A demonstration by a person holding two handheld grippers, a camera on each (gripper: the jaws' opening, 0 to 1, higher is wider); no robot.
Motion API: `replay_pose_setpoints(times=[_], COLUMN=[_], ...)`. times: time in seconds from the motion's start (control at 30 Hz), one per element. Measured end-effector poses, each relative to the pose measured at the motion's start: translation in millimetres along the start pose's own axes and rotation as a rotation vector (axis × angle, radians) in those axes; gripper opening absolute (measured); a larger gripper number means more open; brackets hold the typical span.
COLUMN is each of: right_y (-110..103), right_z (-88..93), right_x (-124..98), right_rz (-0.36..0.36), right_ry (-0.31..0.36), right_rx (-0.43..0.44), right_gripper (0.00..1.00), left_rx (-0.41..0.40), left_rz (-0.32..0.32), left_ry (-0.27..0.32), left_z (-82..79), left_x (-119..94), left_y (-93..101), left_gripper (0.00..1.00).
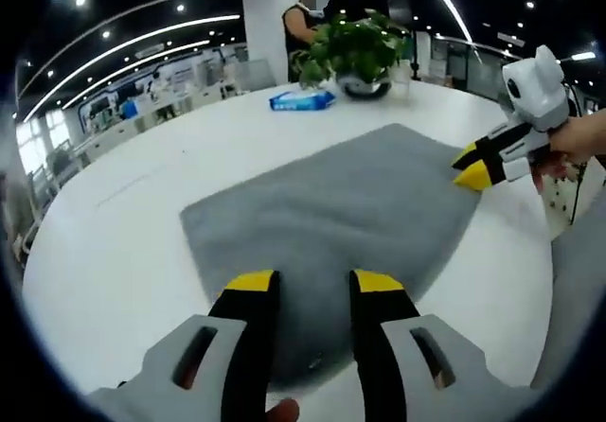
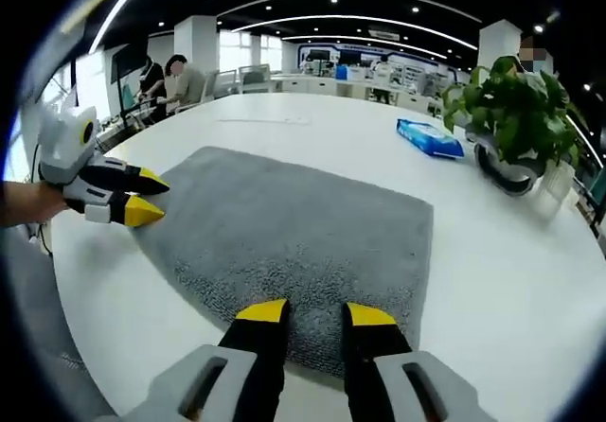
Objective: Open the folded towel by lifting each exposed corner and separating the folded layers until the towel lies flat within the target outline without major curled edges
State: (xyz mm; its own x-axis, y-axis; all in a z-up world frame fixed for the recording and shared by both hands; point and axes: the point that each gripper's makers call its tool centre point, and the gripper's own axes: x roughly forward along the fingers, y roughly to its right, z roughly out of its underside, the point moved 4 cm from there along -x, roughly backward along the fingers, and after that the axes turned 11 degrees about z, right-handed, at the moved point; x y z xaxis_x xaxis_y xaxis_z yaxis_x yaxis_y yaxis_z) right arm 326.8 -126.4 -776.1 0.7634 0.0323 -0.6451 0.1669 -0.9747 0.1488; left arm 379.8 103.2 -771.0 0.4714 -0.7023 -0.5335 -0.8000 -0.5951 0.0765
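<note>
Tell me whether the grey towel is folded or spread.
Spread, mostly: the towel lies flat as one sheet on the white table. Whether a folded layer remains, cannot tell.

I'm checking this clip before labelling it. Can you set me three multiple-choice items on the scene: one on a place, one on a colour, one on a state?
1. Where is the blue packet?
A. on the towel
B. beside the potted plant
C. in a gripper

2. What colour is the towel?
A. grey
B. red
C. green

3. How are the left gripper's jaws?
A. shut on the towel
B. shut on the packet
C. apart

Key: B, it lies on the white table next to the plant; A, grey pile throughout; C, towel shows between the yellow tips.
</note>
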Motion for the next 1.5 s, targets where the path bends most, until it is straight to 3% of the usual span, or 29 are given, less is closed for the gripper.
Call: replay_pose_setpoints(times=[0.13, 0.57, 1.5], right_y=[1.3, -1.3, -26.3], right_z=[-1.2, -5.4, -38.5], right_x=[1.8, 4.8, 36.4], right_rz=[-0.031, -0.096, -0.243], right_ry=[-0.016, -0.051, -0.086], right_rx=[-0.008, -0.085, -0.276], right_gripper=[0.20, 0.20, 0.19], left_rx=[-0.006, -0.016, -0.093], left_rz=[0.016, -0.033, -0.090], left_ry=[-0.015, -0.017, -0.089], left_z=[1.8, 8.6, 32.8], left_x=[0.1, -9.9, -49.5], left_y=[0.4, 8.5, 25.3], left_gripper=[0.29, 0.29, 0.28])
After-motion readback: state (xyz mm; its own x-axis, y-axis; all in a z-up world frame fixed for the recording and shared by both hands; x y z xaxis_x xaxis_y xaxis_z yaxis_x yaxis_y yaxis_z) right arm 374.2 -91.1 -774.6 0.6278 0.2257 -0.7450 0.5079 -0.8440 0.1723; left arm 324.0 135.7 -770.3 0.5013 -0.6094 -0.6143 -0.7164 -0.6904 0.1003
